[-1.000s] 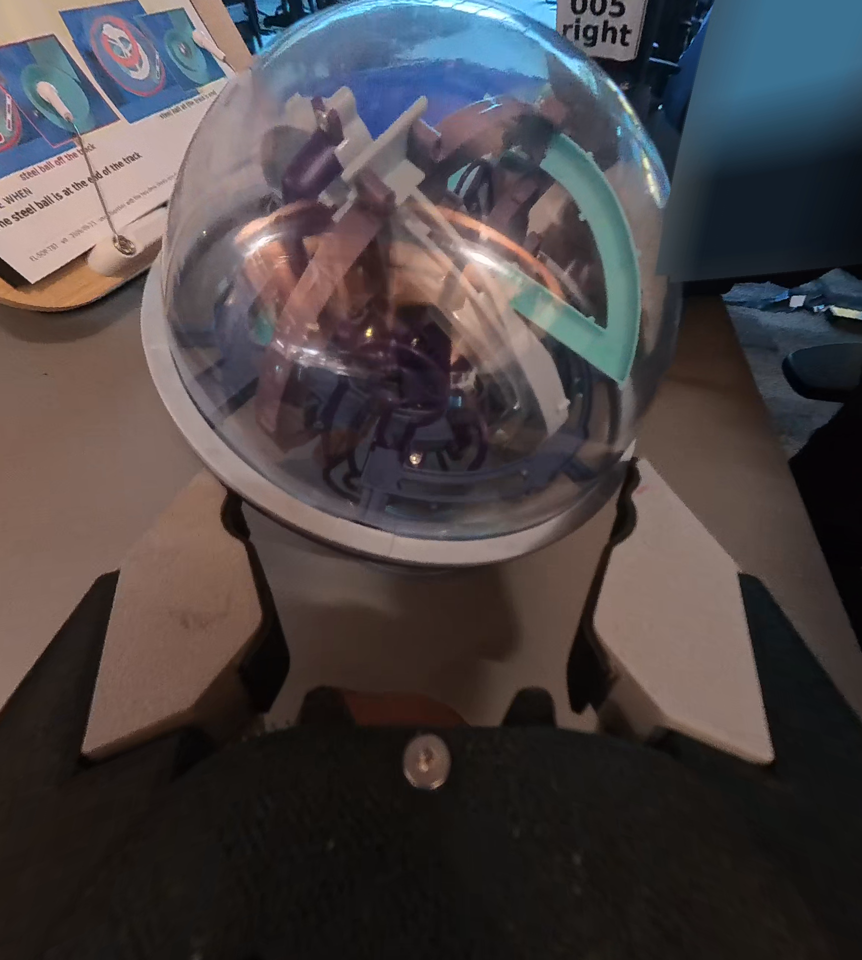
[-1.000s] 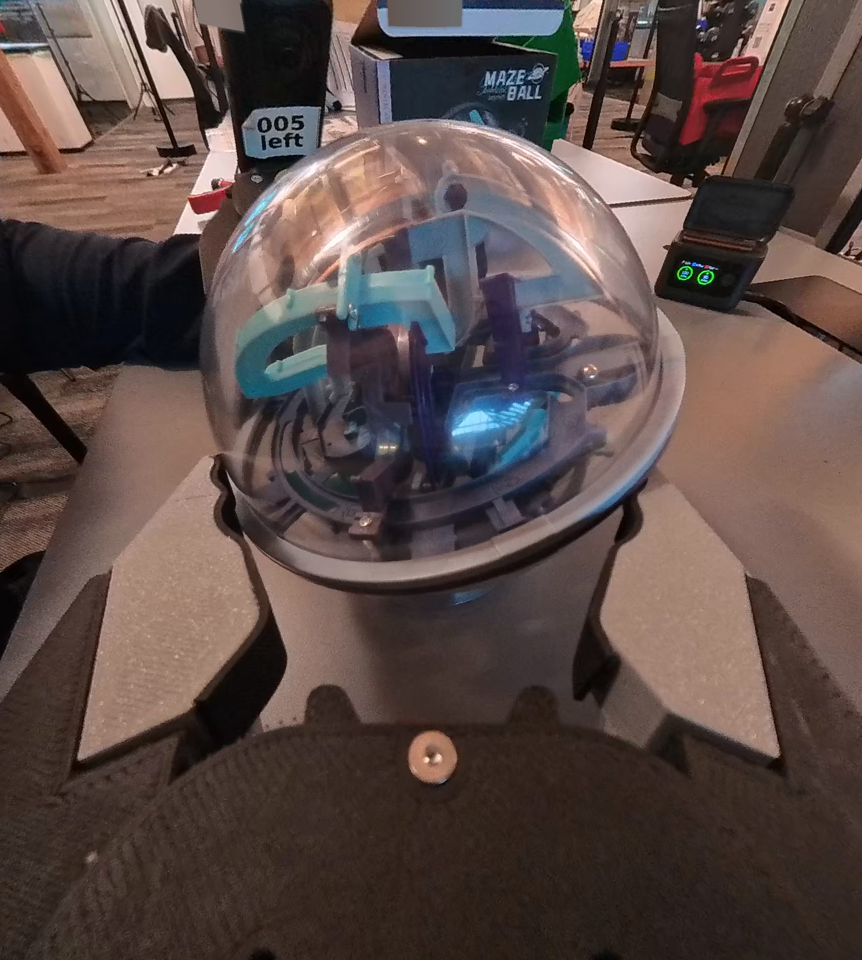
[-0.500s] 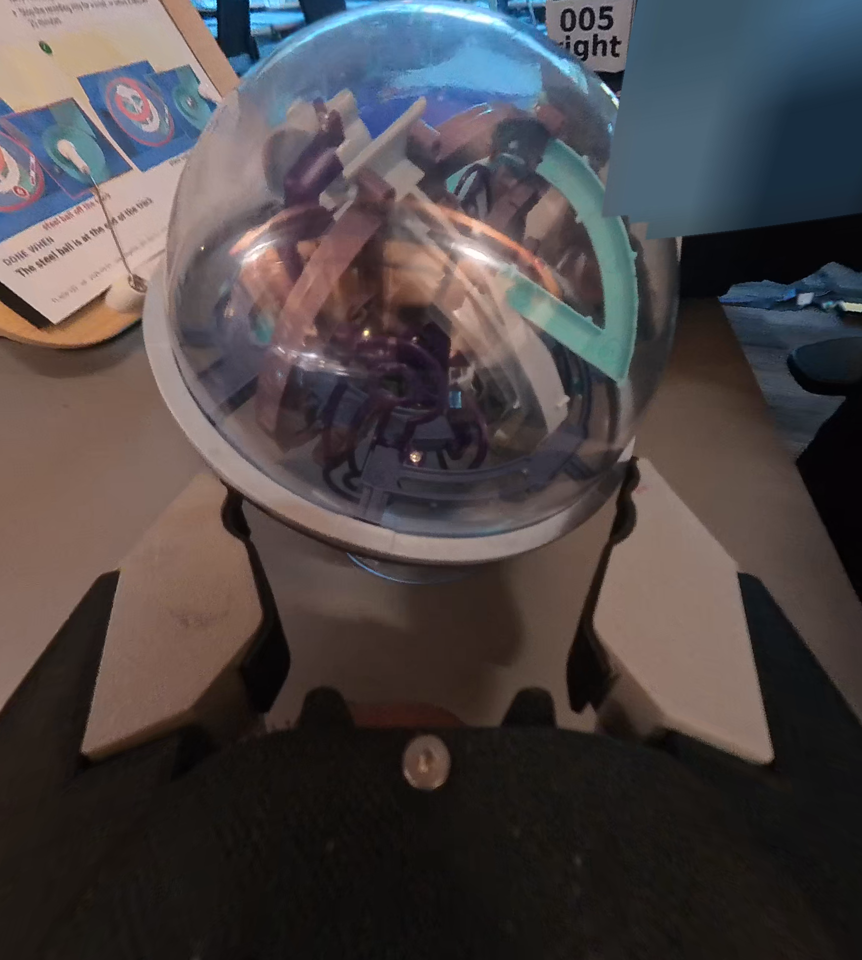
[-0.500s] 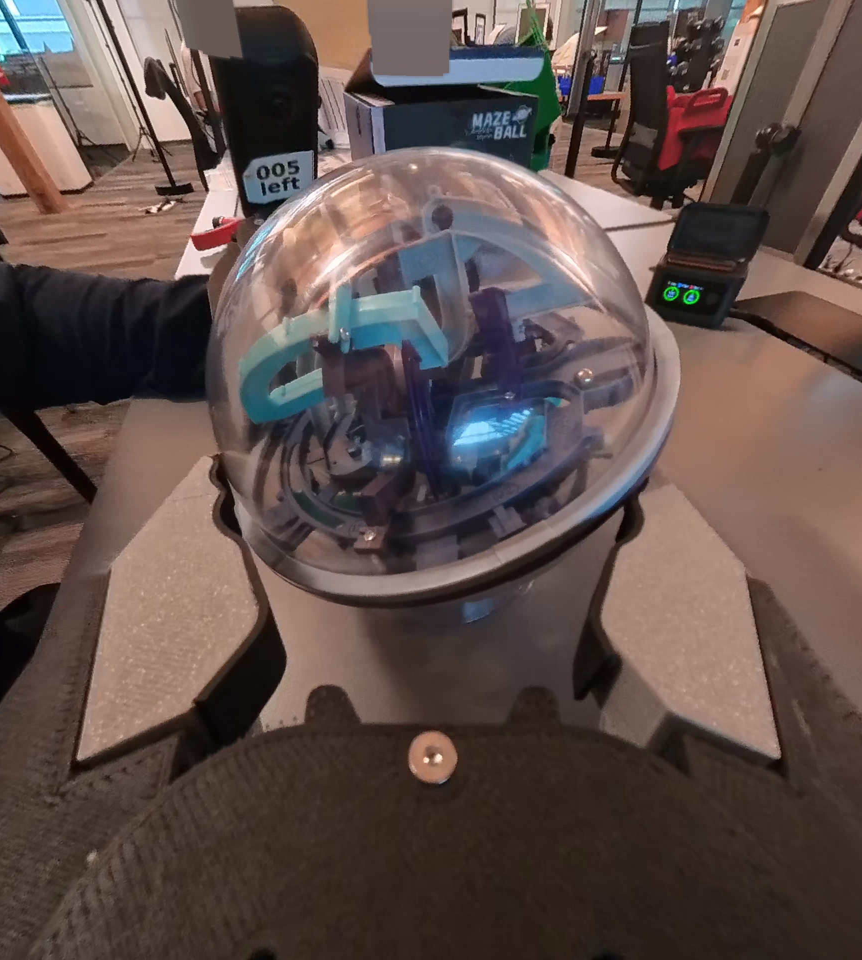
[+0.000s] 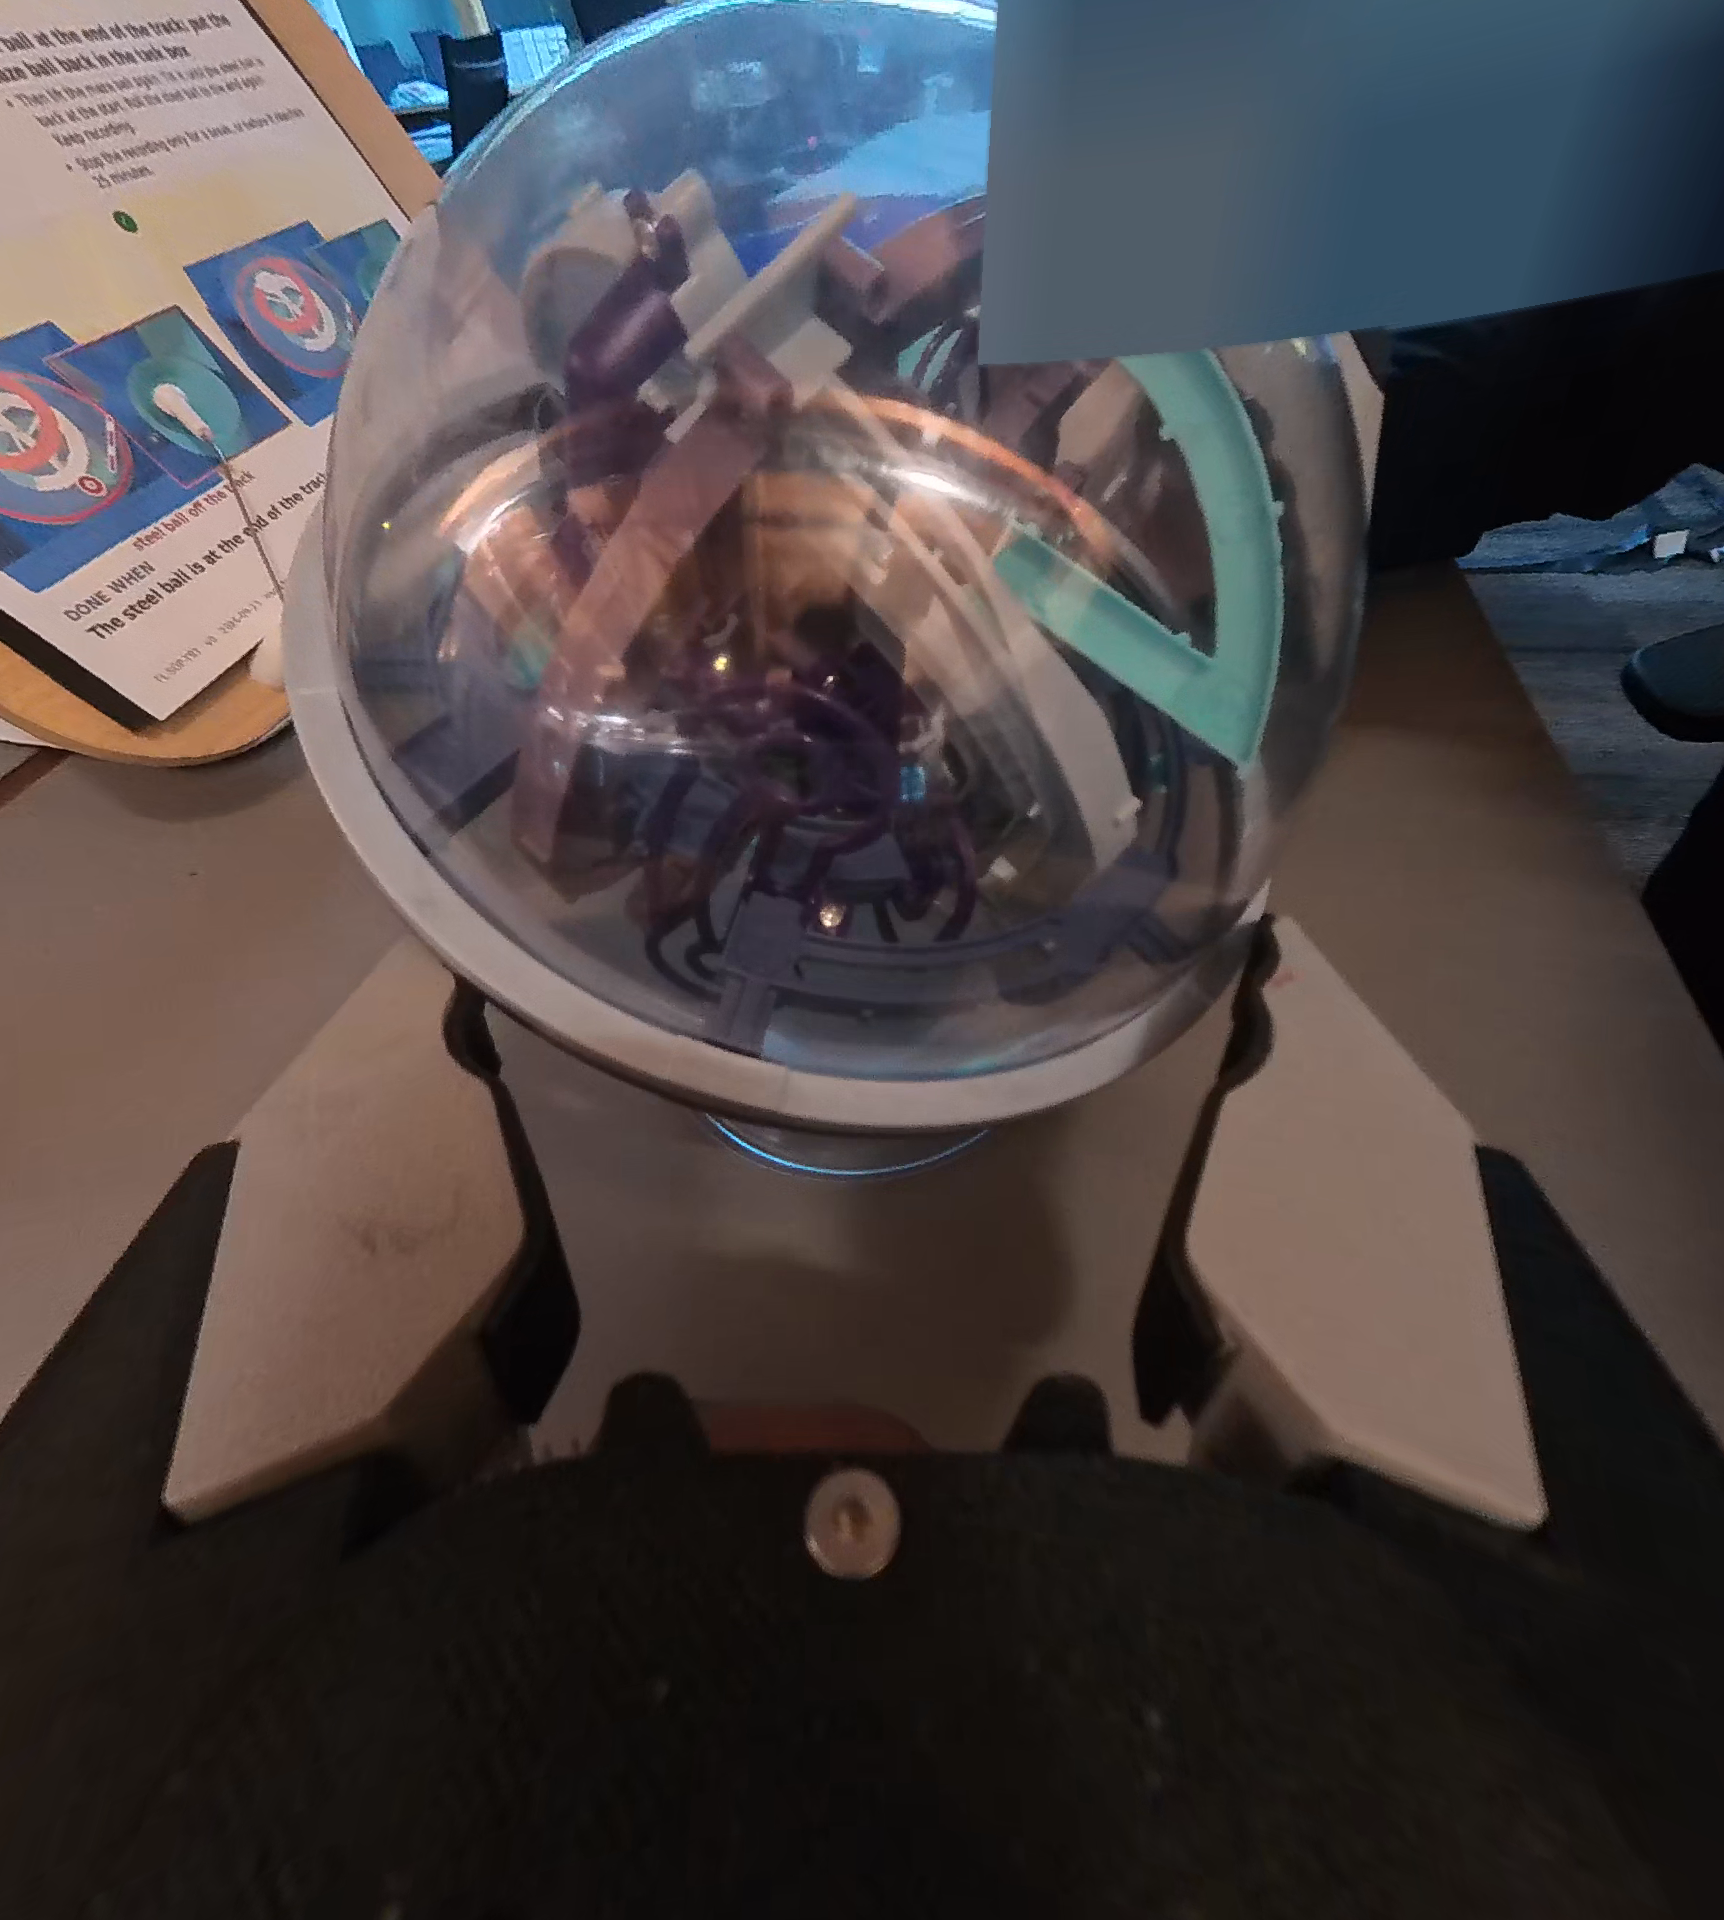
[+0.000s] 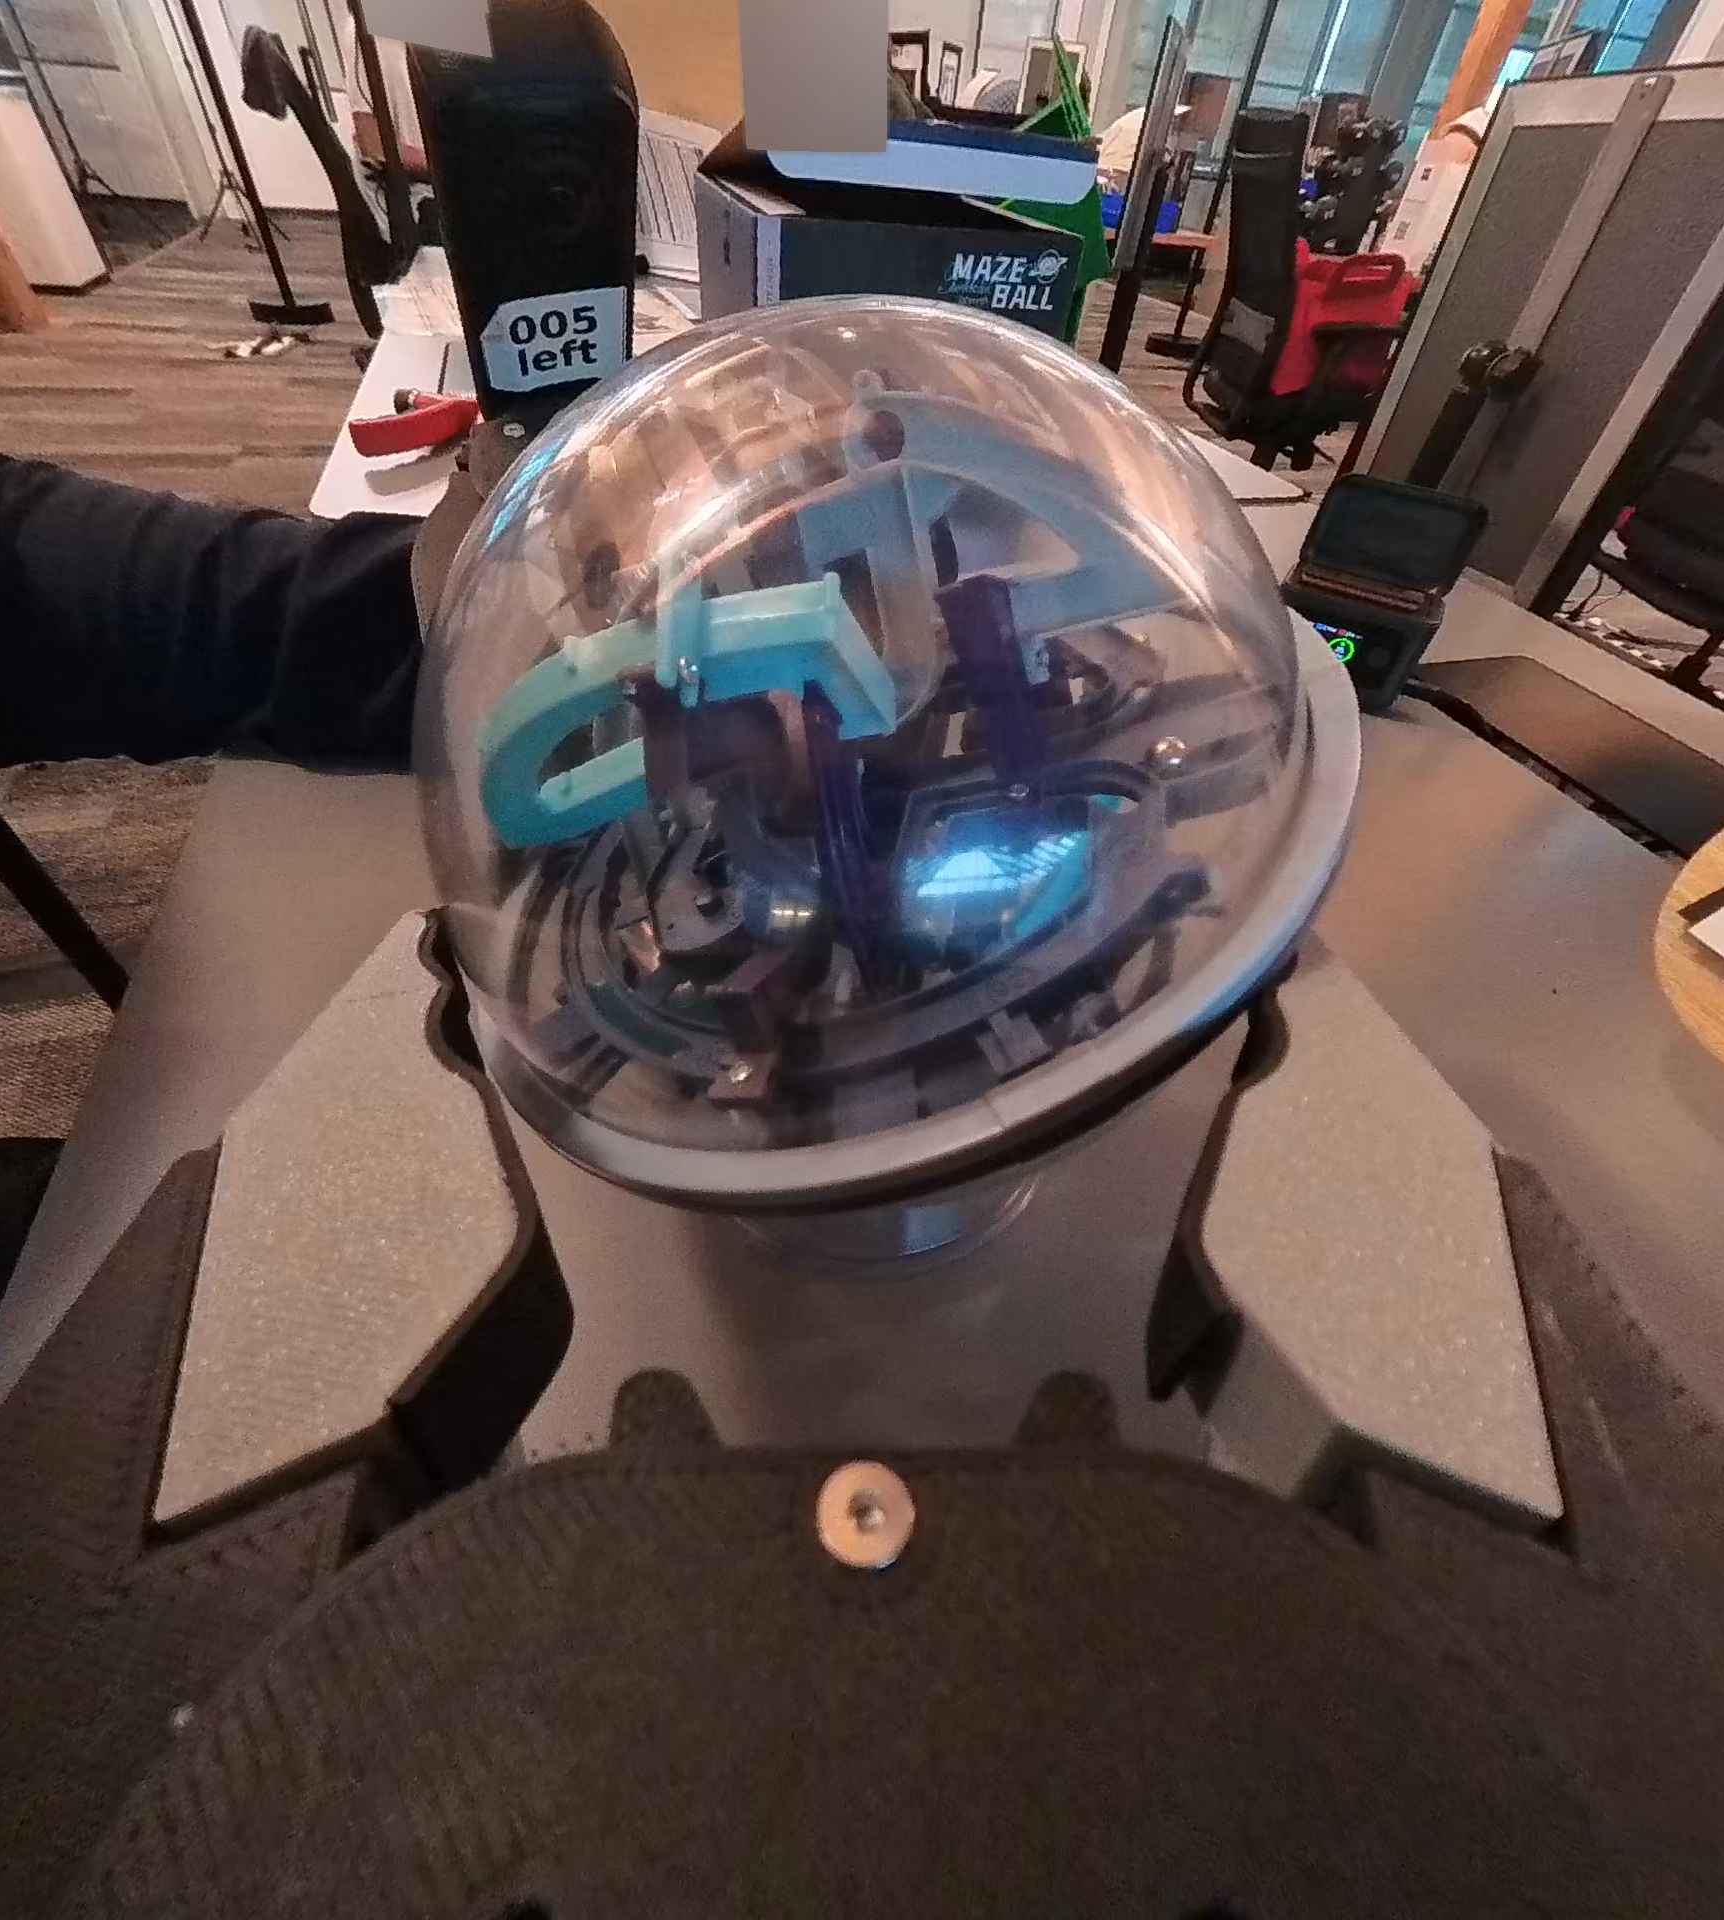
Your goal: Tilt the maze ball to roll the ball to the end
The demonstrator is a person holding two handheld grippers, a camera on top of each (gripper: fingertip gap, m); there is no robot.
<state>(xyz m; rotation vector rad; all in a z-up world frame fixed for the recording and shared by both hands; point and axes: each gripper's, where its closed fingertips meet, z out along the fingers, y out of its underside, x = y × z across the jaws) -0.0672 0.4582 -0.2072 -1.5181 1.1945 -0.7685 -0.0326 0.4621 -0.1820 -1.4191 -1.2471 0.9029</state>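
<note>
The maze ball (image 5: 816, 582) is a clear sphere with a grey rim around its middle and teal, purple and brown tracks inside. It is held tilted just above the grey table (image 5: 110, 935). My left gripper (image 5: 858, 997) is shut on its rim from one side. My right gripper (image 6: 858, 977) is shut on the maze ball (image 6: 868, 675) from the opposite side. A small shiny ball (image 6: 1167, 750) sits on a dark track near the rim at the right. The left gripper's black body (image 6: 536, 208) shows behind the sphere.
An instruction sheet on a wooden board (image 5: 110, 364) leans at the back left of the table. A dark sleeve (image 6: 110, 623), the maze ball's box (image 6: 889, 260), a red tool (image 6: 411, 416) and a small device with a green display (image 6: 1377, 613) lie beyond the sphere.
Both grippers have lifted the maze ball a little and tipped it. Its lower clear half now shows under the rim. The background has slid downward in both views.
</note>
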